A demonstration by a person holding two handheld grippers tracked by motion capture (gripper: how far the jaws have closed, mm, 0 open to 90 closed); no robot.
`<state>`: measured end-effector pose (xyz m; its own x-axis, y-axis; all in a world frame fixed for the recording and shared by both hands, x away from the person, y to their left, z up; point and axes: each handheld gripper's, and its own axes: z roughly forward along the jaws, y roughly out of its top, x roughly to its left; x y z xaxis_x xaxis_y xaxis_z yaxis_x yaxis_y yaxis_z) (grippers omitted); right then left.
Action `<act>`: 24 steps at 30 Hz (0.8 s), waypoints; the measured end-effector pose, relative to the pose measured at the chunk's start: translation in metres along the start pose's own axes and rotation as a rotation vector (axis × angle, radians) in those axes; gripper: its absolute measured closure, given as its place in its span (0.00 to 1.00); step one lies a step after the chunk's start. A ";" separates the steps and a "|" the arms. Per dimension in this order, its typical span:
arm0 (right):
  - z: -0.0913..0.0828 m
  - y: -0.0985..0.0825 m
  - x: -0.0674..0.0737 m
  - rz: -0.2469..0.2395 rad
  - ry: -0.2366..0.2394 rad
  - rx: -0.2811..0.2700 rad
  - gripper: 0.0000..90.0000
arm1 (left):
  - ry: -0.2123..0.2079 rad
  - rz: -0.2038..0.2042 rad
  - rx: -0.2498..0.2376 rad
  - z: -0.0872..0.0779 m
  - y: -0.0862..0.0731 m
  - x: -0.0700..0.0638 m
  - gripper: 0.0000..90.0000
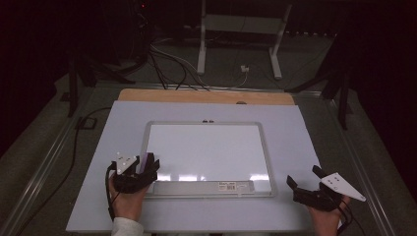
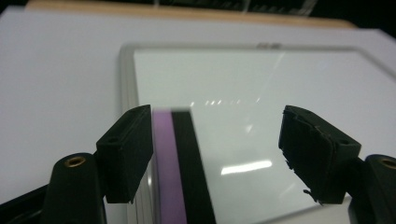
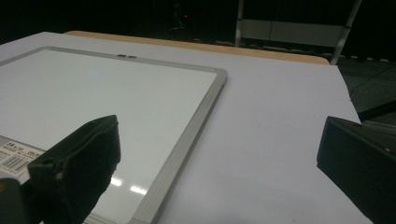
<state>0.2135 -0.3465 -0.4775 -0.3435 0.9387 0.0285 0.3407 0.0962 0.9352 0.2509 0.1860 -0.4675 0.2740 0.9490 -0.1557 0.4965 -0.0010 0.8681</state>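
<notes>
Left claw point(image 2: 217, 140) is standing open around the purple-and-black eraser point(image 2: 180, 168), touching one jaw, long axis along the whiteboard's point(image 1: 209, 152) near-left edge; right claw point(image 1: 307, 189), open, is waiting well apart.

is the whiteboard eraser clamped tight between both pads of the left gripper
No, the eraser lies against one pad only, with a wide gap to the other.

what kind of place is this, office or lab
Probably a lab or recording room, not an office: a dark space with loose cables on the floor, bare metal stand legs behind the table, and a blank whiteboard laid flat on it.
</notes>
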 end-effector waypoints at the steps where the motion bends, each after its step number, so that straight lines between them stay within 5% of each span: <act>1: 0.000 0.000 0.000 -0.001 -0.001 -0.001 0.00 | -0.005 0.006 -0.009 -0.001 0.002 0.001 0.27; 14: 0.001 0.000 0.000 -0.004 0.004 -0.001 0.00 | -0.087 0.101 -0.086 -0.006 0.015 0.022 0.15; 24: 0.001 0.000 0.000 -0.009 0.010 -0.002 0.00 | -0.036 0.130 -0.111 -0.012 0.014 0.043 0.03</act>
<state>0.2146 -0.3460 -0.4778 -0.3550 0.9346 0.0235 0.3362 0.1041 0.9360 0.2599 0.2305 -0.4567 0.3606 0.9312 -0.0534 0.3613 -0.0867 0.9284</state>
